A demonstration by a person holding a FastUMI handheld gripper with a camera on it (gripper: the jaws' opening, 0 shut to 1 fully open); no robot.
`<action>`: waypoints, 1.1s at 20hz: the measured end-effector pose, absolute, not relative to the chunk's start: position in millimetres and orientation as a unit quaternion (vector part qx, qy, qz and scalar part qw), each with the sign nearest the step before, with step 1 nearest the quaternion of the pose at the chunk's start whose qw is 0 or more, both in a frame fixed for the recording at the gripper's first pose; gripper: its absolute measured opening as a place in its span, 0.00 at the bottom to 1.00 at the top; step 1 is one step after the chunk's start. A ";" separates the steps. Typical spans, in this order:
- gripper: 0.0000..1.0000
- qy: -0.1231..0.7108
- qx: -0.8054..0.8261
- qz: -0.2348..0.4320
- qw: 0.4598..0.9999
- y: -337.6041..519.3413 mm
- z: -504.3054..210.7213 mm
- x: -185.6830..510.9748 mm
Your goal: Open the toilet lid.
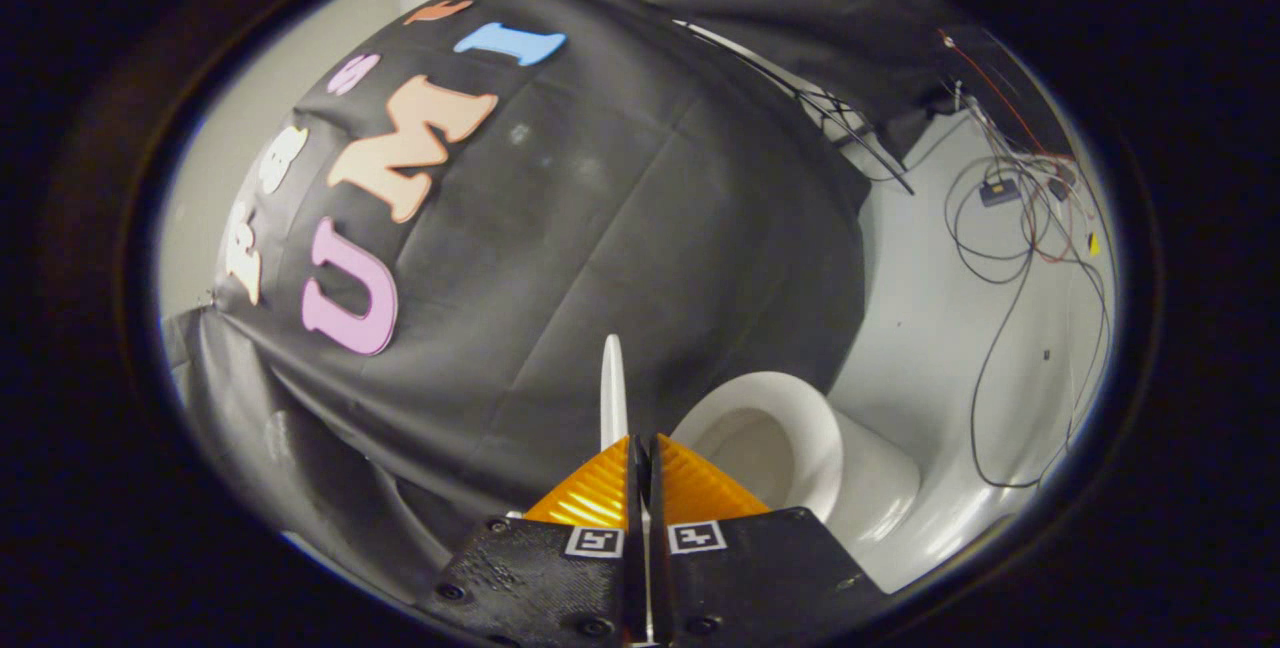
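The white toilet lid [612,388] stands up edge-on as a thin white blade rising from between my fingers. My gripper [641,443] is shut on the lid, both fingers pressing its edge. Just to the right of the fingers the white toilet seat ring [800,418] lies uncovered, with the bowl's hollow [745,448] visible inside it. The toilet's white body [880,488] curves away past the seat.
The black cloth wall [600,228] hangs close behind the lid. A white wall [920,308] to the right carries loose black and red cables [1010,258] and a small black box [998,191].
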State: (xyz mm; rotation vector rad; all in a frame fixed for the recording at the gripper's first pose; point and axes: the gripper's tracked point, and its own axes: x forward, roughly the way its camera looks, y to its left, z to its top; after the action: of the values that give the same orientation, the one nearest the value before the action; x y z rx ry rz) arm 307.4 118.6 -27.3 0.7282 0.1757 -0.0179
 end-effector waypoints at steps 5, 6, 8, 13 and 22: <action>0.02 0.085 0.291 0.017 0.953 158.8 1.6 306.1; 0.02 0.086 0.275 0.019 0.957 165.2 5.1 305.8; 0.02 0.095 0.243 0.021 0.965 179.1 12.0 305.5; 0.02 0.106 0.185 0.039 0.976 207.8 26.4 308.5; 0.02 0.090 0.160 0.080 0.980 254.1 43.3 307.0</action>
State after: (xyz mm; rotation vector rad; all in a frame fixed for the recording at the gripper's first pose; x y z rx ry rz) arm 307.0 254.1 43.3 0.3229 0.1808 0.1615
